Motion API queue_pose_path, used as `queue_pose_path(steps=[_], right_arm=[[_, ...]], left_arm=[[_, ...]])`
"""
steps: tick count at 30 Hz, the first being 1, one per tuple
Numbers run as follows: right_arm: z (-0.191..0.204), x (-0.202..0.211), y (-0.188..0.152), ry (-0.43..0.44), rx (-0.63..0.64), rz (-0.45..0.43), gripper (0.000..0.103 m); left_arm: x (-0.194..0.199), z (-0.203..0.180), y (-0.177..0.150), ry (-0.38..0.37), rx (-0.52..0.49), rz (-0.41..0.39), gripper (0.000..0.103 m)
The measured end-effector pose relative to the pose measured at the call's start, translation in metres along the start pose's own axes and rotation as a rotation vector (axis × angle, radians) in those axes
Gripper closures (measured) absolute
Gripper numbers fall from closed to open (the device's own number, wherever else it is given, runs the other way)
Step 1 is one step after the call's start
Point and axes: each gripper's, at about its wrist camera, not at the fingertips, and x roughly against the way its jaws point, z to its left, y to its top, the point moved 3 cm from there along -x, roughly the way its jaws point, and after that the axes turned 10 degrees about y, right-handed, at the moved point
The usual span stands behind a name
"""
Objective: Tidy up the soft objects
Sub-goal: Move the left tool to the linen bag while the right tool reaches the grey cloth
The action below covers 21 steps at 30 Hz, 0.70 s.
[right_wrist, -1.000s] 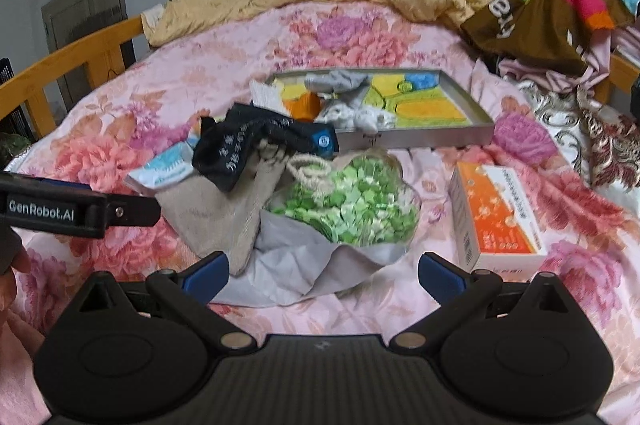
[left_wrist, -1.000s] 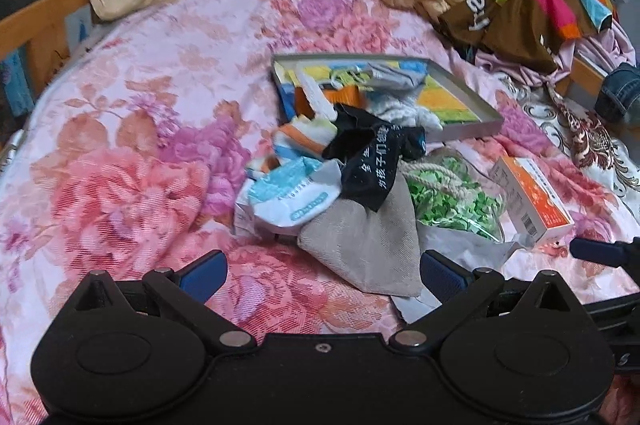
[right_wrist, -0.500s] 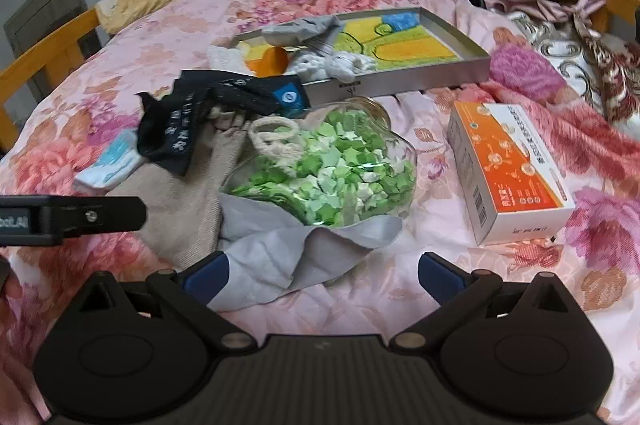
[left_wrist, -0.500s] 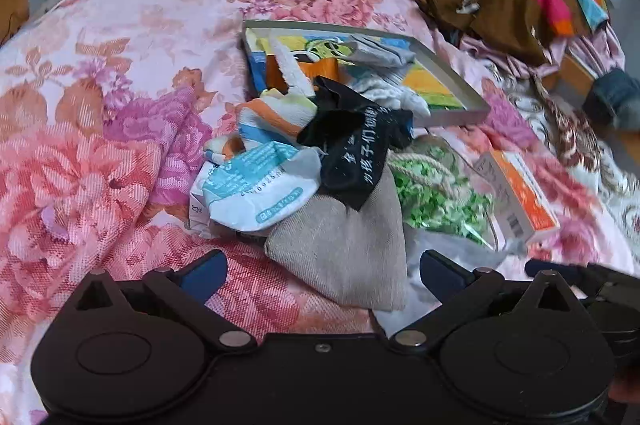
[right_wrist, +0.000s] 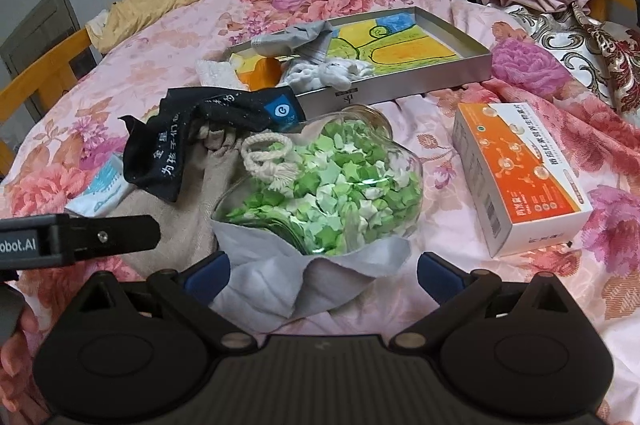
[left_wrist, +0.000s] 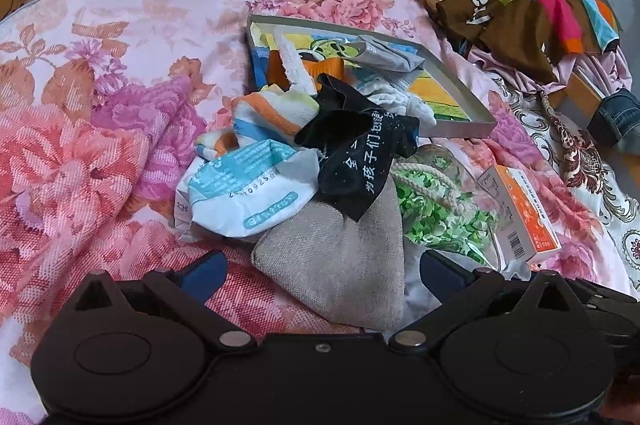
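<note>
Beige pouch (left_wrist: 340,265) between left gripper (left_wrist: 322,271).

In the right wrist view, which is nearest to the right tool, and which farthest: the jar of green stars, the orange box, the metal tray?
1. Jar: straight ahead of the right tool.
2. Orange box: to the right.
3. Metal tray: behind the jar.

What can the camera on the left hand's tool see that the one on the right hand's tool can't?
Only the left view shows the striped towel and the full blue-and-white packet. Only the right view shows the left tongs from the side and the orange box face-on. Both show the beige pouch, black cloth, jar of green stars and metal tray.
</note>
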Motion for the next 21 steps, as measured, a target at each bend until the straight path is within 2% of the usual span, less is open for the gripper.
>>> queue_pose_path(steps=[5, 13, 21], right_arm=[[0.002, -0.003, 0.001, 0.026, -0.007, -0.007, 0.004], [0.011, -0.003, 0.003, 0.053, 0.028, -0.030, 0.009], [0.017, -0.005, 0.001, 0.063, 0.066, -0.020, 0.018]], left_arm=[[-0.002, 0.001, 0.001, -0.008, 0.022, 0.007, 0.004], [-0.004, 0.008, 0.001, -0.015, 0.076, 0.028, 0.022], [-0.006, 0.008, 0.000, -0.021, 0.075, 0.041, 0.041]])
